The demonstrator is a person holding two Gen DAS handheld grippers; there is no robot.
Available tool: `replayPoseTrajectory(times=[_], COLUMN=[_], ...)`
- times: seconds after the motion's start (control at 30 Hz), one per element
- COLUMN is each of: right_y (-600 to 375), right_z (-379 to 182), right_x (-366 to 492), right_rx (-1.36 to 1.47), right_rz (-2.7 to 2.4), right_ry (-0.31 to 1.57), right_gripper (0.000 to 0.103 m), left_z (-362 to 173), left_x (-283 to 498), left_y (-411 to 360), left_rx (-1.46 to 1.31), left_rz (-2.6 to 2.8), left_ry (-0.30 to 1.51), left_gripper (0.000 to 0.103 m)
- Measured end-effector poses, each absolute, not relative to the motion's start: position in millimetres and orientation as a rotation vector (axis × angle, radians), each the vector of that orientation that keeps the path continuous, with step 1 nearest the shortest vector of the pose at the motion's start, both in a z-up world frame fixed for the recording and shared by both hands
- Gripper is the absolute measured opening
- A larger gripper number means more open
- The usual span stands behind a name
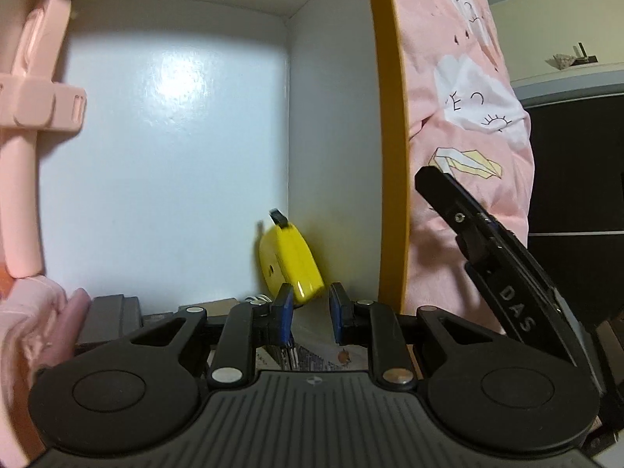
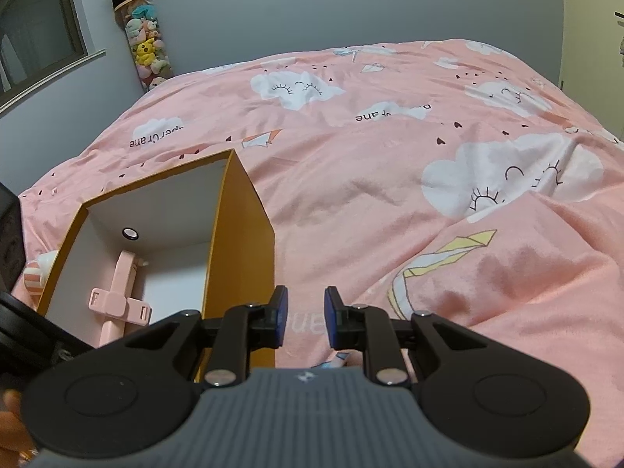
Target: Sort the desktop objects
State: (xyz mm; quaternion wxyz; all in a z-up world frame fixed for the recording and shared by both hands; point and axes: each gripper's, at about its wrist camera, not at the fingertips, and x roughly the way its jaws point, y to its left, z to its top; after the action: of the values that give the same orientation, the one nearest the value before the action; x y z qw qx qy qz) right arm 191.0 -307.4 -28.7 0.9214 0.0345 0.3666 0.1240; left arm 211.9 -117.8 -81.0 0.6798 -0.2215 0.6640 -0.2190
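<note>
I am looking into an orange box [image 1: 390,156] with a white inside. A yellow rounded case with a black clip [image 1: 290,261] leans in the corner at the box's right wall, just past my left gripper [image 1: 311,304]. Its jaws stand slightly apart, and the blue pads [image 1: 286,308] do not visibly press on the case. A pink phone holder [image 1: 27,109] lies along the box's left side. In the right wrist view the box [image 2: 241,234] and holder [image 2: 117,300] sit at lower left. My right gripper [image 2: 306,316] hangs open and empty over the bedcover, beside the box's right wall.
The box rests on a pink patterned bedcover [image 2: 429,156]. A small round item [image 2: 130,233] sits at the box's far wall. A striped object [image 2: 37,277] lies left of the box. Plush toys [image 2: 146,46] stand in the far corner. A hand [image 1: 74,323] shows at lower left.
</note>
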Motion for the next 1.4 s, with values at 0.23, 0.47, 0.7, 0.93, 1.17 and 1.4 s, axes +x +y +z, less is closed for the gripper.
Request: replayPoseTrajectory(times=[0.23, 0.47, 0.7, 0.93, 1.17, 1.4], right_y=[-307, -306, -304, -301, -299, -299], right_z=[-29, -31, -33, -34, -32, -20], right_x=[191, 190, 189, 189, 187, 181], right_rx=[0.068, 0.065, 0.058, 0.051, 0.044, 0.032], right_rz=[0.247, 0.245, 0.248, 0.245, 0.238, 0.238], right_ry=[0.753, 0.760, 0.764, 0.769, 0.762, 0.729], right_gripper=[0.022, 0.022, 0.022, 0.022, 0.022, 0.025], left_z=[-62, -84, -96, -99, -97, -75], left_x=[215, 221, 220, 211, 212, 204], left_y=[-106, -118, -129, -138, -136, -128], left_rx=[-0.459, -0.439, -0.438, -0.368, -0.398, -0.350], left_rz=[-0.419, -0.372, -0.395, -0.420, -0.420, -0.363], left_ry=[1.382, 1.376, 1.402, 1.418, 1.383, 1.287], left_gripper=[0.022, 0.022, 0.022, 0.022, 0.022, 0.022])
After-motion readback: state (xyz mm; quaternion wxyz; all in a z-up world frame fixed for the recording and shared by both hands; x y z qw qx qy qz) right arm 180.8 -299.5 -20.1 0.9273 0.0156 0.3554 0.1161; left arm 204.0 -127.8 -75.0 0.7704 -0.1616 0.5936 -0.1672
